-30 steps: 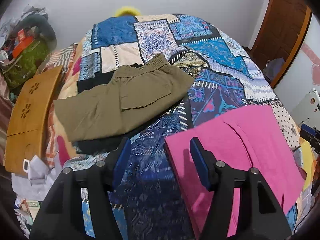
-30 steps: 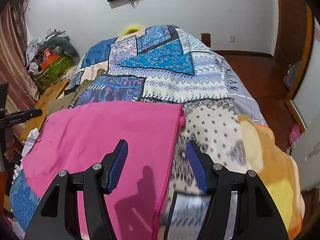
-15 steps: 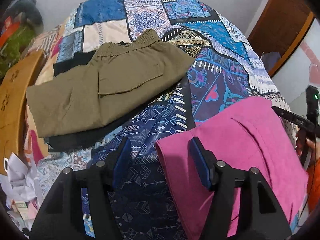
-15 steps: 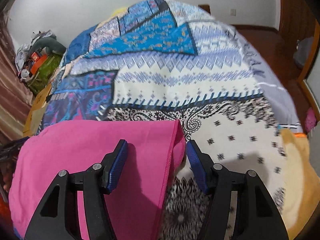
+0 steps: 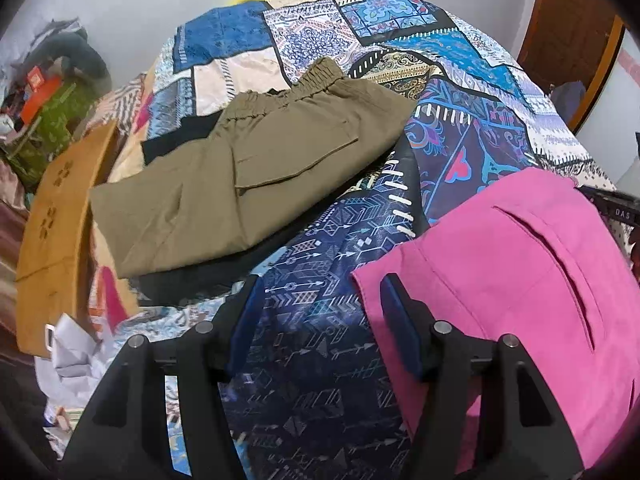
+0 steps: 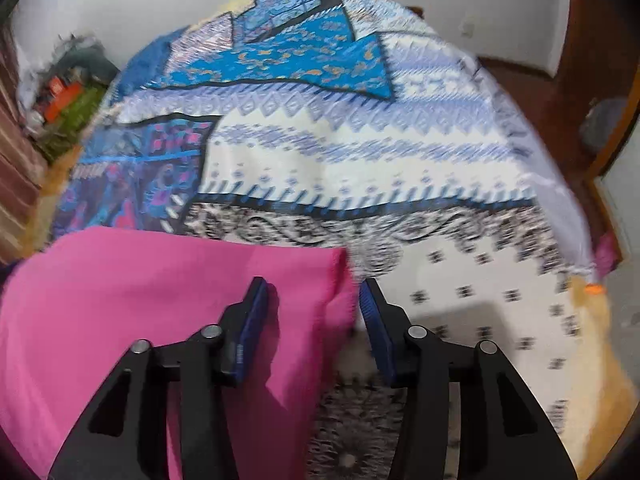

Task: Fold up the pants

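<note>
Pink pants [image 5: 520, 280] lie flat on the patterned bedspread [image 5: 328, 360], with a pocket slit showing. My left gripper [image 5: 320, 320] is open, its right finger just over the pants' left corner, holding nothing. In the right wrist view the pink pants [image 6: 140, 300] fill the lower left. My right gripper [image 6: 314, 316] is open and straddles their right corner edge, low over the cloth.
Folded olive pants [image 5: 248, 168] lie on a black garment at the bed's left. A wooden board [image 5: 56, 220] leans at the left edge, with crumpled paper [image 5: 76, 352] below. Clutter sits in the far left corner [image 5: 44, 92]. A wooden door [image 5: 568, 32] stands right.
Both grippers have moved forward and down toward the pink pants. The right gripper now straddles the pants' right corner; the left has reached the left corner. Both stayed open.
</note>
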The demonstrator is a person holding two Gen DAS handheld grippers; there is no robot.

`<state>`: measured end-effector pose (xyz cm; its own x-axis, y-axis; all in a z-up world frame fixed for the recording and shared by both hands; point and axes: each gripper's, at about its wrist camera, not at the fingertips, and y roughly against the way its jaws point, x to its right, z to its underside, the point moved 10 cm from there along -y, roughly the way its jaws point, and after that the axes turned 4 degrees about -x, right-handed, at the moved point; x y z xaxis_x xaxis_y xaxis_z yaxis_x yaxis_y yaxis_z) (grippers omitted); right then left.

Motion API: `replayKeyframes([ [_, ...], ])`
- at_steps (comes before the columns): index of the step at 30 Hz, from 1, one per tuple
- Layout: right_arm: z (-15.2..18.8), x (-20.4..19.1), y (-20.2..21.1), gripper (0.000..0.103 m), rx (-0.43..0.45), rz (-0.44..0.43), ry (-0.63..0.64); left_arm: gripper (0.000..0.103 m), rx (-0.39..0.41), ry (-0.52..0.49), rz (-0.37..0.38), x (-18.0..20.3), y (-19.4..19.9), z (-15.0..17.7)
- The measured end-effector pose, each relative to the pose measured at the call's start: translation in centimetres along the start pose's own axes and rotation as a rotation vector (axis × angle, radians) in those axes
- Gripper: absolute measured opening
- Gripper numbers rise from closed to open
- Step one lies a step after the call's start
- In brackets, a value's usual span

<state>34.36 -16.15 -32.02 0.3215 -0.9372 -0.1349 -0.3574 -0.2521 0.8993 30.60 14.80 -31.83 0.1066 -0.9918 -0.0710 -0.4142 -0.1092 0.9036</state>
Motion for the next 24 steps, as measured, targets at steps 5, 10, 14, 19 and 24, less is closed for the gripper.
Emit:
replayKeyframes([
  [5,0.2,0.2,3.2,0.04,0.022,0.043,0.028,0.062,0.031,-0.004,-0.03,-1.0,2.4,-0.2],
  [10,-0.6,-4.0,8.9,0.041,0.128,-0.061,0.089,0.063,0.104,0.006,0.05,0.3,6.1,-1.7],
  [14,-1.3,-9.1,11.6,0.063,0.183,-0.146,0.177,0.072,0.14,-0.017,0.138,3.0,8.0,-3.2],
  [19,-0.7,-14.6,11.1,0.073,0.154,-0.251,0.238,0.079,0.124,-0.074,0.187,6.3,7.7,-3.7],
  [24,2.0,-16.9,7.3,0.073,-0.006,-0.268,0.297,0.08,0.028,-0.099,0.212,8.1,4.7,-2.2],
])
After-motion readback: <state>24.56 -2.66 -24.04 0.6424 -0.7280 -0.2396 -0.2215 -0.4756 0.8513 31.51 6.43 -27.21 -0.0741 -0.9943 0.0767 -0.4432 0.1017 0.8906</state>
